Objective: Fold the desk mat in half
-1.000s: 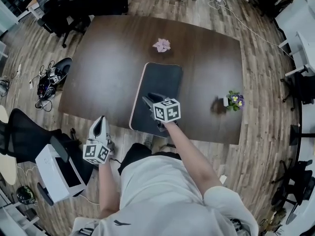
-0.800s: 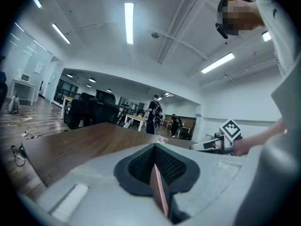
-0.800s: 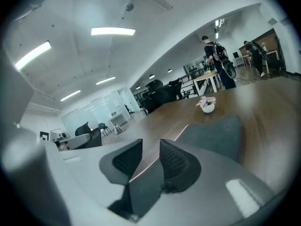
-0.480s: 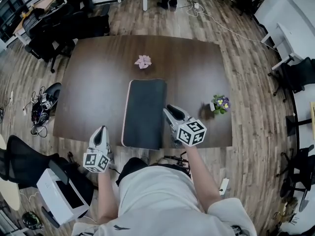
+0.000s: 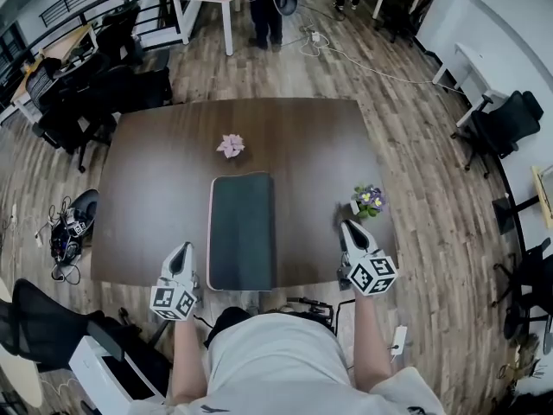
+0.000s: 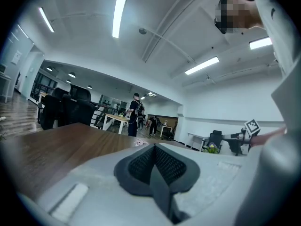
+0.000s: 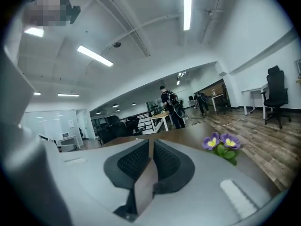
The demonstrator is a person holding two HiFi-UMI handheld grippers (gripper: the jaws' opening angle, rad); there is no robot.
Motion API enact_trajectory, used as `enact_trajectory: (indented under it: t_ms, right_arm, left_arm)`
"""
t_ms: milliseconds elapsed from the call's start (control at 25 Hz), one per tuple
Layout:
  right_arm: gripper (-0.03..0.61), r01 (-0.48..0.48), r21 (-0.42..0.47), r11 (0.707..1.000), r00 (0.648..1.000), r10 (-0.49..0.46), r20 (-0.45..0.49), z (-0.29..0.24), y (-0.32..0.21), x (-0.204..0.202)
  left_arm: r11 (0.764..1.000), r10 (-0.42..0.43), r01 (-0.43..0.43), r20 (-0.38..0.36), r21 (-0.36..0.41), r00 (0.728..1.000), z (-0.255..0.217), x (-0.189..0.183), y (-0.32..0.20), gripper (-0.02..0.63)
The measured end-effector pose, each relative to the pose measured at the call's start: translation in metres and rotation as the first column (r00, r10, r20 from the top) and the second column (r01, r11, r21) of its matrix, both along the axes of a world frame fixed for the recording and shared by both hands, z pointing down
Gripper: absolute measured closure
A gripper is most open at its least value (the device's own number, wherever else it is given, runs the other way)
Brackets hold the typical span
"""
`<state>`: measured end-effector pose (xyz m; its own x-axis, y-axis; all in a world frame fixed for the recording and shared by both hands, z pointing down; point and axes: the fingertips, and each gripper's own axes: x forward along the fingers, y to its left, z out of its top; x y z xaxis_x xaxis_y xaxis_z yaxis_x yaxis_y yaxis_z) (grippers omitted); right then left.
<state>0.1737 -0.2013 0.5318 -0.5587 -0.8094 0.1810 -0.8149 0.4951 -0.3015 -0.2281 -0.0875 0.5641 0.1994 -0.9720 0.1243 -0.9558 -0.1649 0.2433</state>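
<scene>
Right gripper [image 5: 350,230]: jaws just closed nearly together, empty. I have swung it off the dark rectangular desk mat [image 5: 242,230], now flat on the brown wooden table [image 5: 155,171]. Left gripper [image 5: 181,251]: pressed together, empty. I judge the fold done.

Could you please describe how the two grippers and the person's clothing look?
Both the left gripper and the right gripper have light grey bodies, with dark, mesh-textured pads. Each carries a white cube with black square markers. The person wears a pale short-sleeved shirt.
</scene>
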Motion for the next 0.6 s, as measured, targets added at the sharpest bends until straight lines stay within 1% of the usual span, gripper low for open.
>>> enact_trajectory:
  t_ms: [120, 240, 440, 600]
  right_arm:
    - [0.559, -0.028, 0.011, 1.0, 0.999, 0.029, -0.026, 0.0, 0.006, 0.012]
    - [0.577, -0.032, 0.011, 0.999, 0.999, 0.032, -0.042, 0.004, 0.011, 0.014]
    - [0.578, -0.014, -0.001, 1.0, 0.999, 0.014, -0.05, 0.008, 0.019, 0.013]
    - [0.58, 0.0, 0.006, 1.0, 0.995, 0.001, -0.095, 0.008, 0.022, 0.013]
  left_arm:
    - [1.0, 0.028, -0.028, 0.0, 0.006, 1.0, -0.001, 0.008, -0.009, 0.612]
    - [0.999, 0.05, -0.05, 0.001, 0.008, 0.999, -0.001, 0.016, -0.015, 0.612]
    - [0.998, 0.069, -0.069, 0.004, 0.012, 0.998, -0.004, 0.025, -0.021, 0.612]
    - [0.997, 0.07, -0.07, 0.008, 0.016, 0.997, -0.006, 0.025, -0.022, 0.612]
